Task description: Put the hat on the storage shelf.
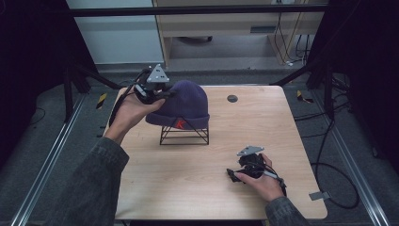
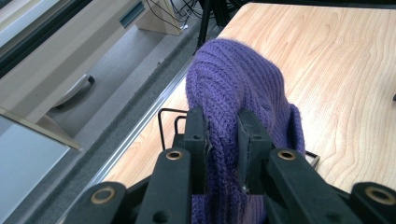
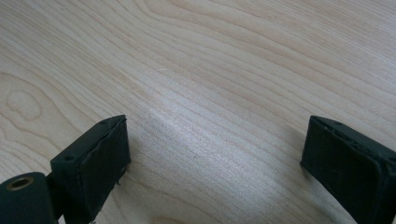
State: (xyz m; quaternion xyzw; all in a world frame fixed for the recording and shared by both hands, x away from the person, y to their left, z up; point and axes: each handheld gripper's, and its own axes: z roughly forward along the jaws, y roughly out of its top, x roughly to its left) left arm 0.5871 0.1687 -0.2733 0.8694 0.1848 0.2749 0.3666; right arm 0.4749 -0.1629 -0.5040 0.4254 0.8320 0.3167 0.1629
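- A purple knitted beanie (image 1: pixel 184 103) is seen draped over a black wire stand (image 1: pixel 184 133) at the far middle of the wooden table (image 1: pixel 188 179), slightly left of centre.
- The beanie is set upright: its rounded crown is pointed upward and its folded cuff is turned downward, so the long axis is roughly vertical, with the cuff band running left to right. A red mark is visible on the near face of the cuff.
- The left gripper (image 1: pixel 162 90) is held by the left hand (image 1: pixel 131 113) at the far left of the table, against the upper left side of the beanie.
- In the left gripper view, a ridge of the beanie's knit (image 2: pixel 233 93) is pinched between the two black jaws of the left gripper (image 2: pixel 220 135), which are drawn close together with the fabric bunched between them; part of the wire stand (image 2: pixel 168 116) is seen just behind.
- The right gripper (image 1: pixel 235 173) is held low by the right hand (image 1: pixel 263 181) at the near right of the table, well apart from the beanie and stand.
- In the right gripper view, the jaws of the right gripper (image 3: pixel 212 154) are spread wide with nothing between them, and bare table (image 3: pixel 210 70) is seen beneath.
- A small dark round disc (image 1: pixel 232 98) is seen on the far part of the table, right of the beanie.
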